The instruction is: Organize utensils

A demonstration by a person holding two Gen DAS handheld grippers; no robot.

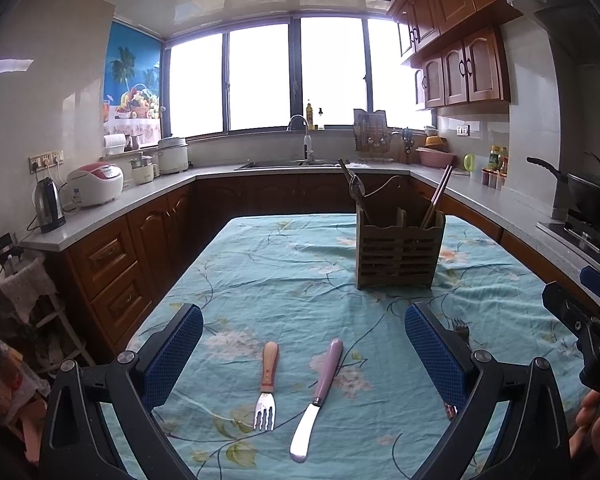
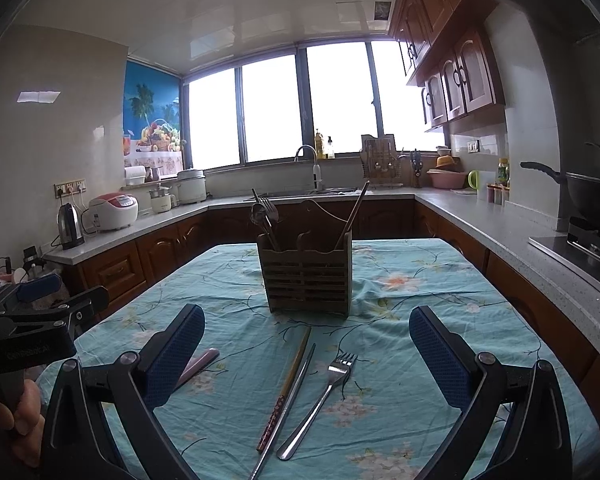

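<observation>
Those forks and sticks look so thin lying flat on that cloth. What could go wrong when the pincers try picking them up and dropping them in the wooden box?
1. The steel fork, chopstick and metal rod lie close together; the right tool might catch two.
2. The wrinkled tablecloth could get pinched along with the flat butter knife.
3. The wooden holder stands loose, with utensils leaning out; a bump may tip it.

Both wrist cameras sit low and close over the table point(image 1: 260, 264), looking forward between their fingers toward the windows. The 2 views share the utensil holder point(image 1: 398, 254), tablecloth and far counter.
</observation>
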